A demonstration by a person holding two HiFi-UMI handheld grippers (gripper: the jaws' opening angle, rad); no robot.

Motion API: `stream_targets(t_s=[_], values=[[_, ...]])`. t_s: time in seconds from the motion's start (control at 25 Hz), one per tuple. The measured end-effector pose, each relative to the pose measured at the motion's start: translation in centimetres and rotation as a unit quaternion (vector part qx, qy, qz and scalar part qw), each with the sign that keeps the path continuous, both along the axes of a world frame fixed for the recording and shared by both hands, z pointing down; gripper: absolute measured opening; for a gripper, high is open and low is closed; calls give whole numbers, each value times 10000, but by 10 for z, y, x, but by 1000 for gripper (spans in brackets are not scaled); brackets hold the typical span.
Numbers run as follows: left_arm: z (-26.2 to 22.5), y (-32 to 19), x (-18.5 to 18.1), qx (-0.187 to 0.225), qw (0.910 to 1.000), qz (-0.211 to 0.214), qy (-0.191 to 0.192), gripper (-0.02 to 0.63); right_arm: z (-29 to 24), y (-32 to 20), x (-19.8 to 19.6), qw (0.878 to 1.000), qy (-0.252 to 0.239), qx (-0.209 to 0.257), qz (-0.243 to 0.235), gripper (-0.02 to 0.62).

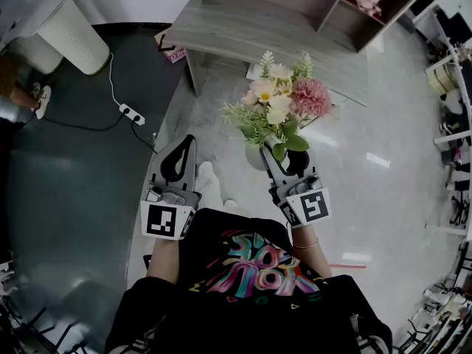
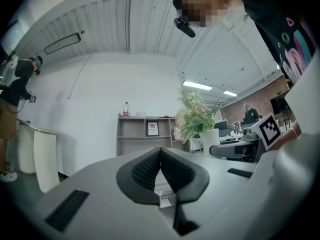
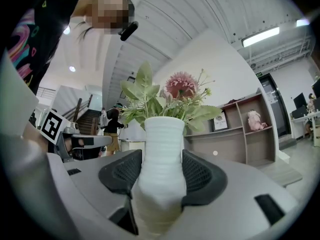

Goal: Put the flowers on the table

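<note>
**Head view**
- Left gripper (image 1: 186, 141): at 9 o'clock of the other gripper, jaws pressed together with nothing between them.
- Right gripper (image 1: 286, 155): jaws spread wide and clamped on the white vase (image 1: 257, 158).
- Flowers (image 1: 281, 99): a pink, cream and green bunch standing in the vase, held over the pale floor.
- Table (image 1: 243, 29): grey wood top at 12 o'clock of the flowers, which are not yet on it.
- Power strip (image 1: 131, 113): on the dark floor, at 10 o'clock of the left gripper.

**Left gripper view**
- Jaws: the dark pads meet at their tips, empty.
- Flowers: at 2 o'clock, in the vase the right gripper carries.
- Shelf unit (image 2: 145, 133): at 12 o'clock, against the wall.

**Right gripper view**
- Jaws: one pad presses each side of the ribbed vase, which stands upright at centre.
- Flowers: at 12 o'clock, rising from the vase mouth.
- Shelf unit: at 3 o'clock.
- Left gripper: at 9 o'clock.
</note>
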State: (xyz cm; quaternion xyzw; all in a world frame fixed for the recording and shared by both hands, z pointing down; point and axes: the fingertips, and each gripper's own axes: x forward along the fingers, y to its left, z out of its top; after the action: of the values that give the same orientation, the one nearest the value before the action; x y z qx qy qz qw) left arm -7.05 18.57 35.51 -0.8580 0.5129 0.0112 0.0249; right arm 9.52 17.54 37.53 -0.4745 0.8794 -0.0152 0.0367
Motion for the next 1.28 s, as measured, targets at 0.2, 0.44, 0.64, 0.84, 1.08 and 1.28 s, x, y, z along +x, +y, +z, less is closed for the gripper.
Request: stream_targets(t_s=[0.2,0.44,0.64,0.84,1.08,1.28], values=[[-2,1,-1,-51,10000,-65,55,26,-1,2,-1,9999,89,-112,-42,270],[-3,-1,4,-4,10000,-43,63,25,0,1,1,9999,96,-104,-68,270],[-8,-5,0,93,9999,-71,-6,26,-4,0,-1,10000,-40,-15,-73,270],[-9,-2,-6,77,9999,-132,2,26,-2,2,1,10000,65,1,-41,270],[-6,2,4,51,10000,29,-36,26,-9,2,-1,10000,-2,39,-4,270],[-5,2,12,91,9999,74,67,26,-16,2,-1,9999,33,100,-17,270]])
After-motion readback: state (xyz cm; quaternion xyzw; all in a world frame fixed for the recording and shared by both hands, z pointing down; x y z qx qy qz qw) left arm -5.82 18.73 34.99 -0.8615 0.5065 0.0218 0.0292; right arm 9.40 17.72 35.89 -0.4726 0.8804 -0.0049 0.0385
